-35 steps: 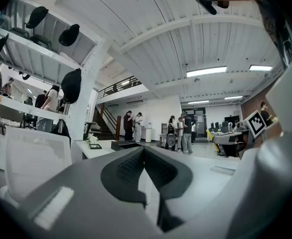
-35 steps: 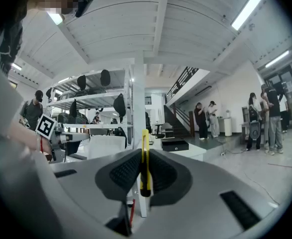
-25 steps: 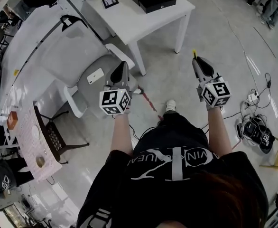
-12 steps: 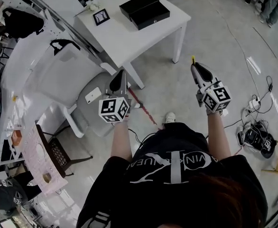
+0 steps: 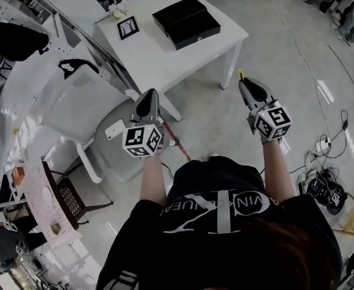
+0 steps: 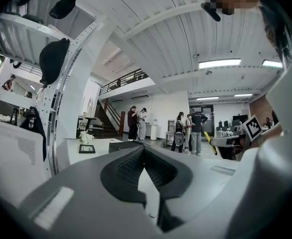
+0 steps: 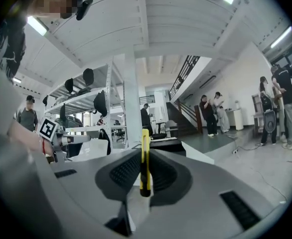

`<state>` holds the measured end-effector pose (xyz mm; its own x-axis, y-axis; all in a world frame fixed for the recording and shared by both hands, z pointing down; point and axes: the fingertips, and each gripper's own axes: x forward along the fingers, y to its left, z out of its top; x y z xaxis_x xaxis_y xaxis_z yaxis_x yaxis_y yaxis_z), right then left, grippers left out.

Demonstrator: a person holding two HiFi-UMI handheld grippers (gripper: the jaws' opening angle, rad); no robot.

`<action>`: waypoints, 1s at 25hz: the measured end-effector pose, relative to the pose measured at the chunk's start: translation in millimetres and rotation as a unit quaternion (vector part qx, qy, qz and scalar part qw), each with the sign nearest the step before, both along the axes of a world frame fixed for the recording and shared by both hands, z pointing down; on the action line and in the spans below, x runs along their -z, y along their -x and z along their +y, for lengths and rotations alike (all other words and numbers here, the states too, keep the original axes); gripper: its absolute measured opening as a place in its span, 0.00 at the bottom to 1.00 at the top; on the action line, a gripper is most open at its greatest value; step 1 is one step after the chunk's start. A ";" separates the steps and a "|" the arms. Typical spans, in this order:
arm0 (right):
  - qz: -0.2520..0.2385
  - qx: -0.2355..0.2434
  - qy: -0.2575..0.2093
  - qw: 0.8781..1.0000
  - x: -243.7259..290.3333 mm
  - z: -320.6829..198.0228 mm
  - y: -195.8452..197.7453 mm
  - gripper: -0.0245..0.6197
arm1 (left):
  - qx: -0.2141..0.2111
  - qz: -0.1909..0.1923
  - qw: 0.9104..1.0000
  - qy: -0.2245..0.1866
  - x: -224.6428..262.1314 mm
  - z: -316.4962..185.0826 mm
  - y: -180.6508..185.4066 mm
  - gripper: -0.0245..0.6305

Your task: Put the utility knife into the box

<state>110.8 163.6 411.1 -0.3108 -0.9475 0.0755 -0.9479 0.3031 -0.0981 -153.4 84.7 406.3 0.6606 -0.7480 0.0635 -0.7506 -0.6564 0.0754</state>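
A black box (image 5: 186, 22) lies shut on the far part of a white table (image 5: 165, 59). My right gripper (image 5: 245, 83) is held in the air in front of the table, shut on a yellow utility knife (image 5: 240, 75) whose tip sticks out past the jaws. In the right gripper view the knife (image 7: 145, 163) stands upright between the pads of the right gripper (image 7: 145, 159), with the box (image 7: 164, 144) beyond it. My left gripper (image 5: 148, 97) hovers over a chair, shut and empty. In the left gripper view the left gripper (image 6: 144, 150) points toward the box (image 6: 122, 144).
A white plastic chair (image 5: 89, 110) stands left of the table, under my left gripper. A framed marker card (image 5: 127, 27) and a small plush toy (image 5: 115, 8) sit on the table's left end. Shelving (image 5: 20, 17) runs along the left. Cables (image 5: 319, 147) lie on the floor at right. Several people (image 6: 186, 131) stand far off.
The table and box have slid lower and nearer in the head view as the person steps toward them. Both grippers stay raised and shut, the knife still in the right one.
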 end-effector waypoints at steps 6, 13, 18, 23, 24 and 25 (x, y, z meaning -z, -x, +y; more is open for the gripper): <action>0.002 0.006 0.011 1.000 -7.6 -29.8 -2.2 0.13 | 0.011 0.004 1.000 0.019 -10.6 -23.2 2.3 0.05; -0.003 0.008 0.024 1.000 -21.7 -60.6 -11.3 0.13 | 0.008 -0.001 1.000 0.022 -17.3 -59.9 -10.0 0.05; 0.001 0.012 0.033 0.999 -23.8 -100.0 -25.3 0.13 | 0.002 0.003 1.000 0.020 -16.6 -103.1 -31.0 0.05; 0.005 0.025 0.038 0.999 -25.5 -147.9 -30.7 0.13 | -0.005 -0.002 1.000 0.024 -20.6 -146.9 -48.2 0.05; 0.004 0.028 0.039 0.999 -26.3 -157.4 -29.6 0.13 | -0.005 -0.003 1.000 0.026 -21.7 -155.4 -49.5 0.05; 0.004 0.032 0.041 0.999 -27.8 -166.0 -27.7 0.13 | -0.004 -0.003 1.000 0.028 -22.7 -163.5 -50.0 0.05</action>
